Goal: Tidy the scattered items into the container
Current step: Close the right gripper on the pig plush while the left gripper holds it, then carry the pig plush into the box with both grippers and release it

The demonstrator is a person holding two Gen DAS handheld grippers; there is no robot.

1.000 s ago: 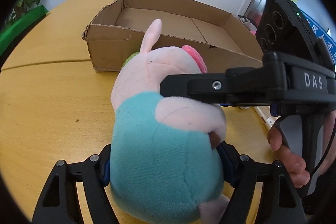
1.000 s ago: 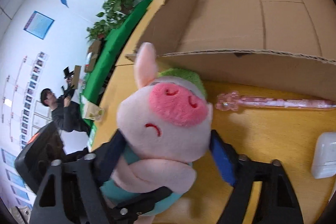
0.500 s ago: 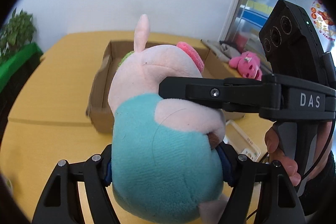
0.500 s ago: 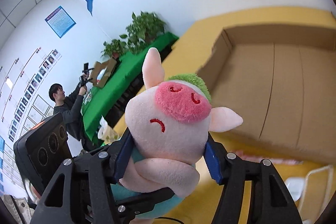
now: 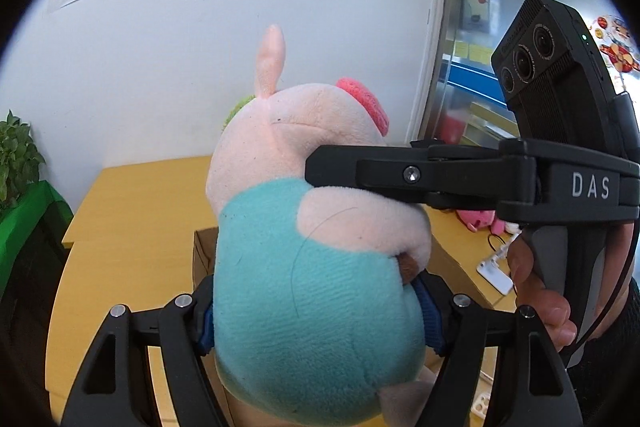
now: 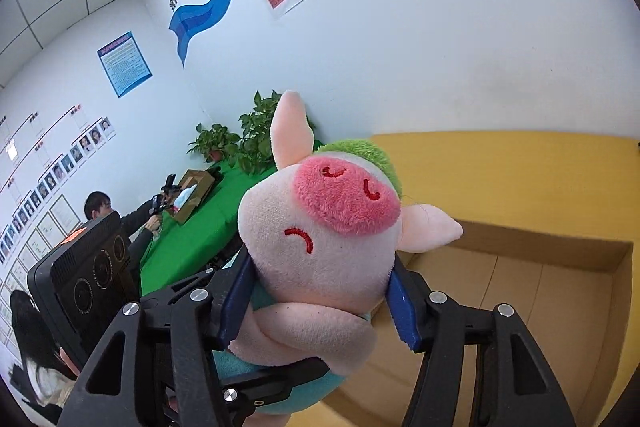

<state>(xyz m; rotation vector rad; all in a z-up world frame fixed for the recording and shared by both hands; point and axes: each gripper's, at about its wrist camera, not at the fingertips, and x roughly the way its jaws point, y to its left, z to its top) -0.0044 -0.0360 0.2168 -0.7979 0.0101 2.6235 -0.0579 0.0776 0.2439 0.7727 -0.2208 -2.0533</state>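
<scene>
A plush pig [image 5: 312,267] with a pink head, teal body and green hair fills both views; its face shows in the right wrist view [image 6: 320,247]. My left gripper [image 5: 316,315] is shut on its teal body. My right gripper [image 6: 320,295] is shut on its head and neck, and it crosses the left wrist view as a black finger [image 5: 400,173]. The pig hangs in the air above the open cardboard box [image 6: 540,287], whose edge shows behind the pig in the left wrist view [image 5: 202,259].
The yellow table [image 5: 132,227] carries a pink plush [image 5: 480,219], a white phone-like item [image 5: 496,273] and a cable at the right. A green table [image 6: 188,247], plants and people are off to the left. White wall behind.
Both grippers have lifted the pig well up from the table; the box has dropped lower in both views and more wall shows. The grip on the pig is unchanged.
</scene>
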